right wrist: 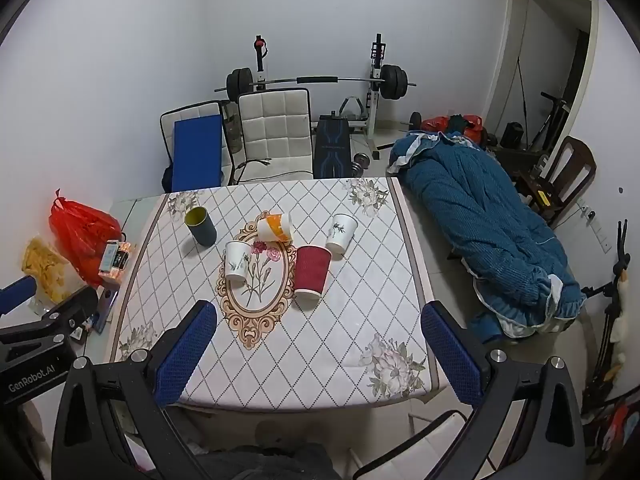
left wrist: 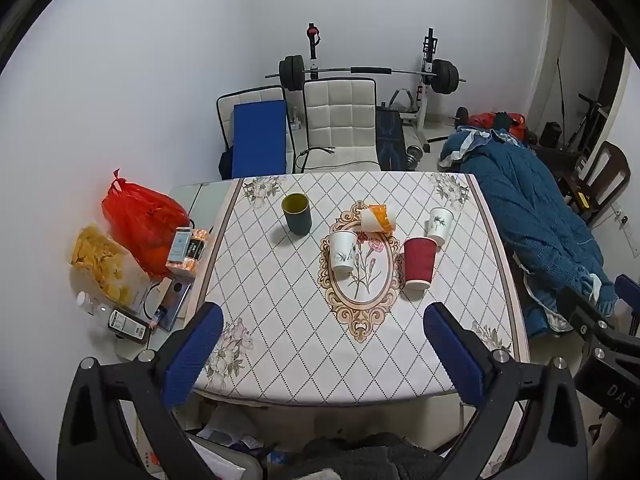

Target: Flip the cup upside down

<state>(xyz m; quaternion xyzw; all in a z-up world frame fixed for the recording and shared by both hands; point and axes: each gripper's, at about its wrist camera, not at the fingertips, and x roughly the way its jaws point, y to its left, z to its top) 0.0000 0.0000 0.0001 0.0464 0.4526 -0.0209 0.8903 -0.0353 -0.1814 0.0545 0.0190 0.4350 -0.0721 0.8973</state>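
Left tool [left wrist: 324,344], right tool [right wrist: 320,340] wide, empty; "GenRobot.AI" on left tool body.

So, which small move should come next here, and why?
Probably bring the right gripper forward toward the red cup: both grippers are open and hold nothing, back at the near table edge, and this cup stands upright, nearest of all.

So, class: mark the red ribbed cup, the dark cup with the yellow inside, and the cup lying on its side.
red ribbed cup [left wrist: 419,262], left wrist view, ribbed side wall
dark cup [right wrist: 203,229], right wrist view, outer wall
tipped orange-and-white cup [right wrist: 275,227], right wrist view, its side
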